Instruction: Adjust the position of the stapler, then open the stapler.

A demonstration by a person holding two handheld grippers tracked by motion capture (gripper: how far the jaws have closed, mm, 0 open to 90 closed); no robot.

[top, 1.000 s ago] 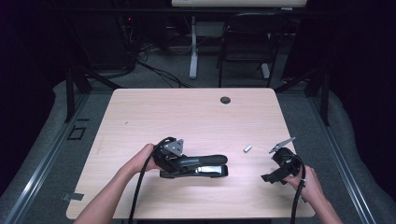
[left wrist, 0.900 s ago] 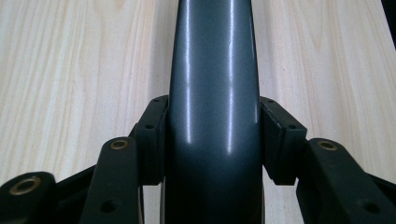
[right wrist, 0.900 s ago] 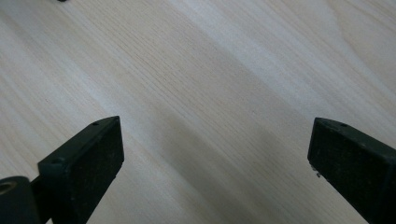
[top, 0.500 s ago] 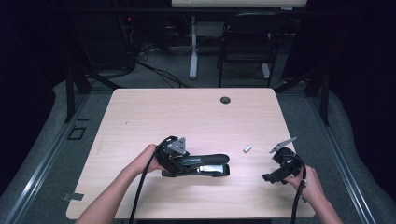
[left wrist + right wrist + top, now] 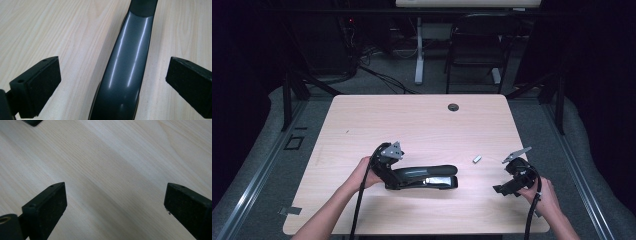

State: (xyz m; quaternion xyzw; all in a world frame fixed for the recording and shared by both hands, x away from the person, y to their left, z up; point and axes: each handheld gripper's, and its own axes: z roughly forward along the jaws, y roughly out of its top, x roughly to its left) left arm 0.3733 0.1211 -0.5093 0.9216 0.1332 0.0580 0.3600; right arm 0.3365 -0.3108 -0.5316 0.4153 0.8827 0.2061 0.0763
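Black and glossy, the long curved-top desk stapler (image 5: 424, 177) lies flat on the pale wooden table (image 5: 412, 120), near its front edge and left of centre. At the stapler's left end sits the left gripper (image 5: 388, 167), jaws spread wide on either side of the stapler's arched top (image 5: 127, 75) without touching it, so nothing is clamped yet. Over at the near right, the right gripper (image 5: 510, 186) hovers above bare wood, also wide open and empty. A little farther back, between the two, lies a small silver strip of staples (image 5: 477, 159), apart from the stapler. By the look of it the work has barely begun: closing on the stapler and dealing with the staples both remain.
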